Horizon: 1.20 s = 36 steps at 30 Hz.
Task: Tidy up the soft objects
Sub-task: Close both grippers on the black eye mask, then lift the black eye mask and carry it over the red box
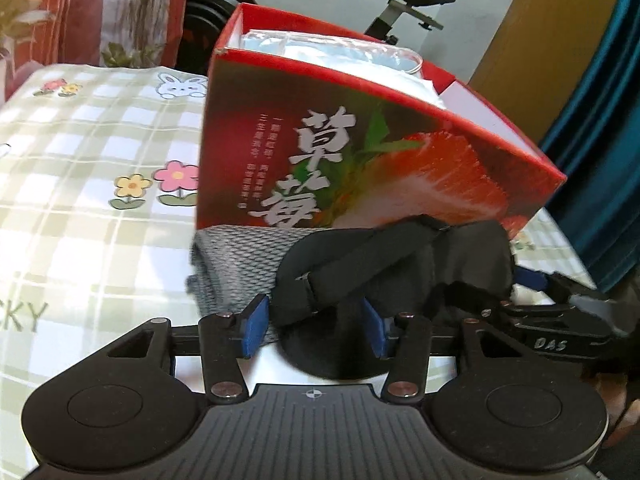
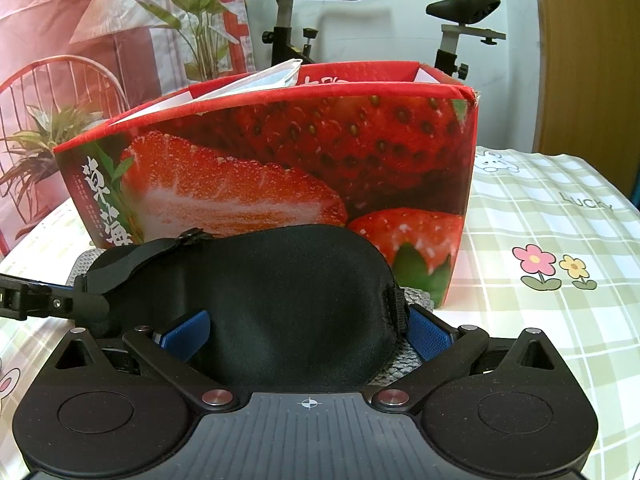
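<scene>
In the left wrist view, the left gripper (image 1: 314,330) is seen nearest to the camera, with its blue pads (image 1: 253,330) apart. Between the pads the end of a black eye mask (image 1: 400,264) and its strap (image 1: 320,280) are found, but it cannot be told whether the pads press on it. The mask is laid on a folded grey cloth (image 1: 236,264), which rests on a checked tablecloth (image 1: 92,208) with flowers and a rabbit printed on it. Just behind the cloth a red strawberry box (image 1: 360,152) stands, open at the top, and clear plastic packets (image 1: 332,50) are held inside it. At the right edge the other gripper is seen beside the mask.

In the right wrist view, the right gripper (image 2: 308,334) is nearest, its jaws set wide apart. The eye mask (image 2: 256,300) fills the space between the blue pads (image 2: 188,334) and covers their tips, so a grip cannot be confirmed. The grey cloth (image 2: 400,364) shows under the mask. The box (image 2: 280,168) stands close behind, and an exercise bike (image 2: 460,12) is seen further back.
</scene>
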### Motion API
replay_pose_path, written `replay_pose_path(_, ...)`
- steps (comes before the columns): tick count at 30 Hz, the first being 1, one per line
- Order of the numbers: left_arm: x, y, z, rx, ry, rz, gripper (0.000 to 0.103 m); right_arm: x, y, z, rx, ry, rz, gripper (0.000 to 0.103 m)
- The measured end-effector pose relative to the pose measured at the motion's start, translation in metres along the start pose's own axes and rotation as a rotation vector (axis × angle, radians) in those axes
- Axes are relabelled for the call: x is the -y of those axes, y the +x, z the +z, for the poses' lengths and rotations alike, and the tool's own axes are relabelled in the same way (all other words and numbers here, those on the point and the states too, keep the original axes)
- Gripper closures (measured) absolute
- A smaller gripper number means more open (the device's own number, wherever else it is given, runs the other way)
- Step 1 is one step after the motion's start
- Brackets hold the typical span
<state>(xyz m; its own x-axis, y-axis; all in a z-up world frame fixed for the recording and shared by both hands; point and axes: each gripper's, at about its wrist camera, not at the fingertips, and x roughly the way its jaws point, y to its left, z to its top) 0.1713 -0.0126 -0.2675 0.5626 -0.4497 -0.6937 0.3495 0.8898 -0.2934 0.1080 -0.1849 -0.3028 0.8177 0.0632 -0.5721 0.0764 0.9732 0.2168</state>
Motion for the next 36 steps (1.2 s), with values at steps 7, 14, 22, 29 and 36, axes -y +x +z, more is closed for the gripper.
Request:
replay_pose_path(7, 0.001, -0.009, 0.000, 0.029, 0.009, -0.019, 0.071, -0.002, -0.009, 0.004, 0.004, -0.002, 0.017, 0.007)
replay_pose_path(14, 0.000, -0.025, 0.003, 0.072, 0.037, -0.004, 0.091, 0.006, -0.034, 0.014, 0.027, 0.025, 0.044, 0.022)
replay_pose_path(22, 0.003, -0.043, 0.004, 0.121, 0.055, 0.000, 0.093, 0.017, -0.055, 0.026, 0.036, 0.080, 0.084, 0.057)
replay_pose_path(29, 0.001, -0.043, -0.002, 0.104, 0.053, 0.003, 0.093, 0.003, -0.055, 0.022, -0.004, 0.052, 0.116, 0.063)
replay_pose_path(36, 0.001, -0.049, 0.000, 0.131, 0.061, 0.001, 0.093, 0.002, -0.065, 0.034, 0.036, 0.048, 0.105, 0.075)
